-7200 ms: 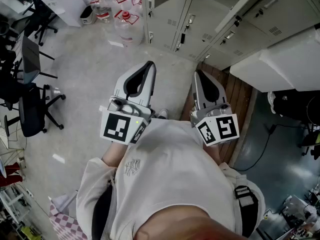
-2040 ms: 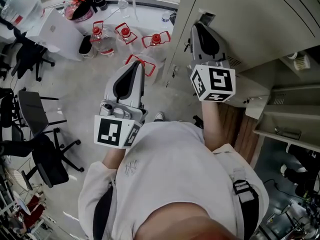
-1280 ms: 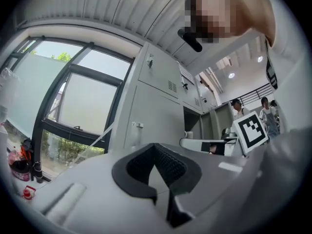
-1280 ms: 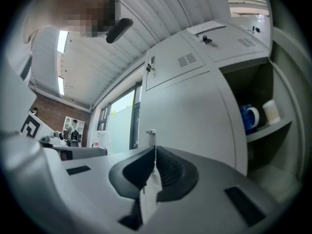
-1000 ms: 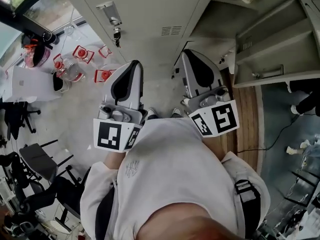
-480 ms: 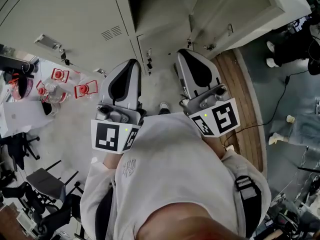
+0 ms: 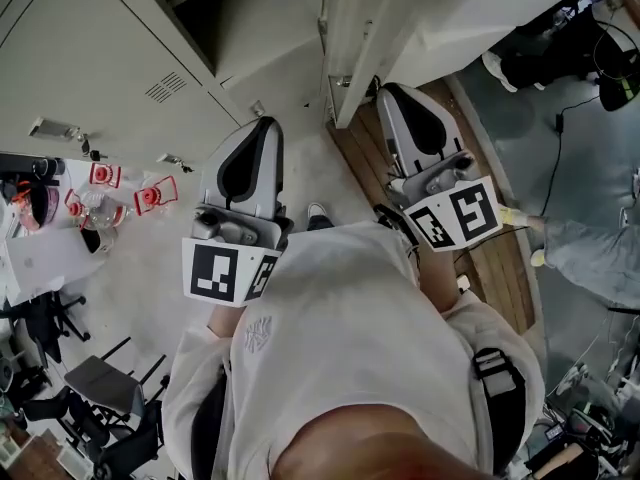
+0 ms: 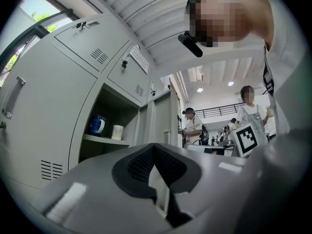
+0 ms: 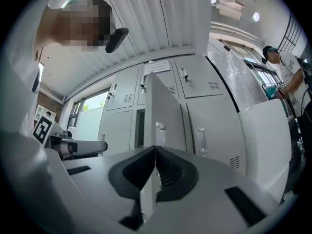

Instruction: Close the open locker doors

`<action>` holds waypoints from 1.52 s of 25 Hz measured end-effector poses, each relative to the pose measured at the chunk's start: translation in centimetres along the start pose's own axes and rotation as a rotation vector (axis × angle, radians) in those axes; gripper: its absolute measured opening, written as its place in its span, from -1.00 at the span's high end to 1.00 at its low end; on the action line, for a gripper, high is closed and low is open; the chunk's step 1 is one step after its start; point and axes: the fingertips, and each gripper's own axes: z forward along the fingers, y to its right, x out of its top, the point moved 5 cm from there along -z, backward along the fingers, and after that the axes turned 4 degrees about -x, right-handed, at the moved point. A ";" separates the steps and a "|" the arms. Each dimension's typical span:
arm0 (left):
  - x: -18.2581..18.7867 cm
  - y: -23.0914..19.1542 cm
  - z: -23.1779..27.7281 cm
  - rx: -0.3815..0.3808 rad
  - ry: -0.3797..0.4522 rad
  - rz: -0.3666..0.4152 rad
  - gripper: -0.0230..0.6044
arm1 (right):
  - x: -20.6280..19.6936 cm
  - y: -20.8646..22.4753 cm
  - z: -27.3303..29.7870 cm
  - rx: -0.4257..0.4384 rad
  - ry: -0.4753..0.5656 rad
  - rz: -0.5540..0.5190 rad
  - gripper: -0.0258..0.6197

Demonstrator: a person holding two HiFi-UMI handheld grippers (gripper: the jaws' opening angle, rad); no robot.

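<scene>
Grey lockers fill the top of the head view. One locker door [image 7: 343, 38] stands open, edge-on toward me, just beyond my right gripper [image 7: 392, 92]. In the right gripper view that door [image 9: 163, 112] rises straight ahead of the gripper [image 9: 155, 151], whose jaws are shut on nothing. My left gripper [image 7: 265, 126] is held lower left, apart from the lockers. The left gripper [image 8: 155, 150] is shut and empty and faces an open compartment [image 8: 127, 112] with a blue mug [image 8: 96, 125] and a white cup [image 8: 117, 131] on its shelf.
Water bottles with red handles [image 7: 122, 194] stand on the floor at the left, with office chairs [image 7: 100, 388] lower left. A wooden platform [image 7: 500, 258] runs under the lockers on the right. People [image 8: 193, 126] stand in the room behind; another person [image 9: 284, 72] is at the right.
The view has swung along the lockers. My right gripper came down from a locker front and now faces an open door's edge. Both grippers stay shut.
</scene>
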 end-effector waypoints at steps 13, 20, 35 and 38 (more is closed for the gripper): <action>-0.4 -0.1 0.3 0.108 -0.021 0.027 0.90 | -0.2 2.7 2.7 0.202 0.011 0.085 0.87; -0.3 -1.0 -0.3 0.151 -0.016 0.045 0.90 | -0.5 1.2 4.3 0.317 0.007 0.133 0.84; 1.4 -6.3 -4.1 0.280 -0.004 0.080 0.90 | -1.2 -5.6 11.7 0.520 -0.005 0.129 0.81; 1.8 -7.6 -5.0 0.298 -0.001 0.088 0.90 | -1.4 -6.6 13.4 0.510 -0.008 0.096 0.81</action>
